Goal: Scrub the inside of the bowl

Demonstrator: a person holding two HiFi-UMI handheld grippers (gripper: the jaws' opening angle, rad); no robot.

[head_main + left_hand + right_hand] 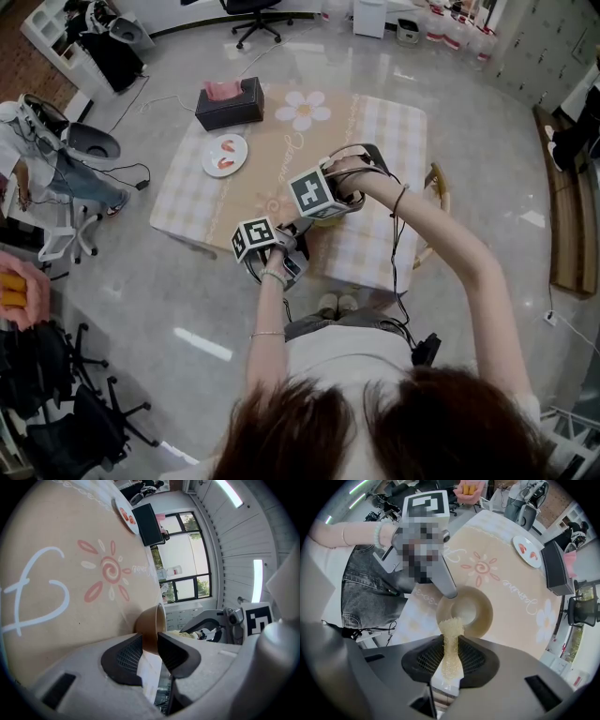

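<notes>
**Tan bowl held at the near table edge, scourer over its rim**

Tan and shallow, the bowl (474, 612) sits at the near edge of the table (380, 127), on the checked cloth with its mouth up. I have my left gripper (149, 645) closed on the bowl's rim, one jaw inside the wall and one outside. My right gripper (451, 649) is clamped on a pale yellow mesh scourer (451, 641). The scourer stands out past the jaws, and its free end lies over the bowl's near rim and inner wall. From the head view both marker cubes sit close together over that near edge. At the far left of the table I see a white plate (225, 156) with red pieces on it, and a dark tissue box (231, 105) just beyond it.
</notes>
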